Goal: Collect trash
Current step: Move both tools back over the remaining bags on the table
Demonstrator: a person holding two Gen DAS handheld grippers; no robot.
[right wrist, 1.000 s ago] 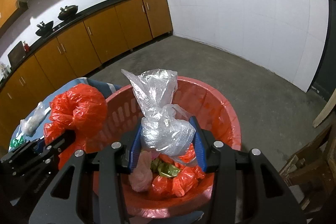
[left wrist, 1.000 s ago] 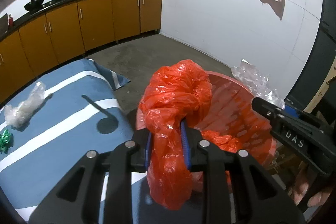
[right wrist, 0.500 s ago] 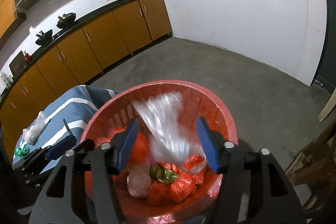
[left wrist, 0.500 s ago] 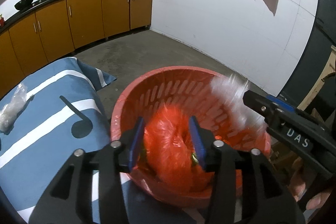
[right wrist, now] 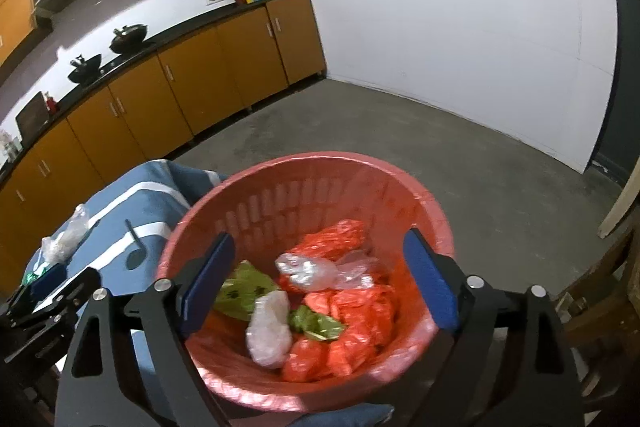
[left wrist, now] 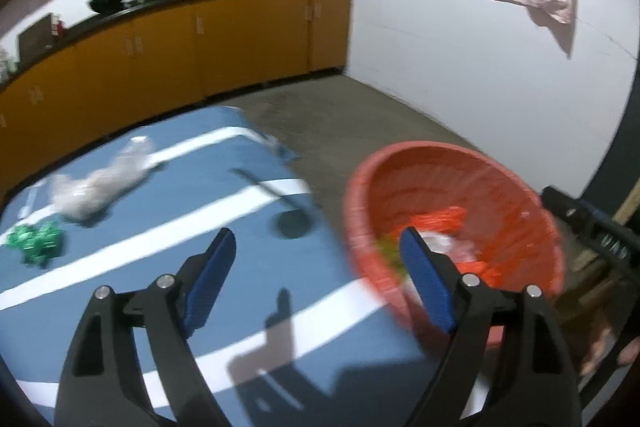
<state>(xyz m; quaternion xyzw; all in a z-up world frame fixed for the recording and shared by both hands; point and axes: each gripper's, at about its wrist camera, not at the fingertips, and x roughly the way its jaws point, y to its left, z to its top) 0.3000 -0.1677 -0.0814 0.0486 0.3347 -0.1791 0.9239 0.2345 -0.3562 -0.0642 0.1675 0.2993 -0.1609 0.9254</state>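
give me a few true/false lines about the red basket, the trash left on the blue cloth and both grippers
1. The red basket holds orange and clear plastic bags. True.
2. The left gripper is clamped on an orange bag. False: nothing is between its jaws, which are opening.
3. A clear plastic bag and a green wrapper lie on the blue striped cloth. True.
4. The right gripper grips the basket's rim. False: it hangs over the basket holding nothing, jaws opening.
5. The basket stands on the kitchen counter. False: it is beside the cloth-covered surface; the counter runs along the far wall.
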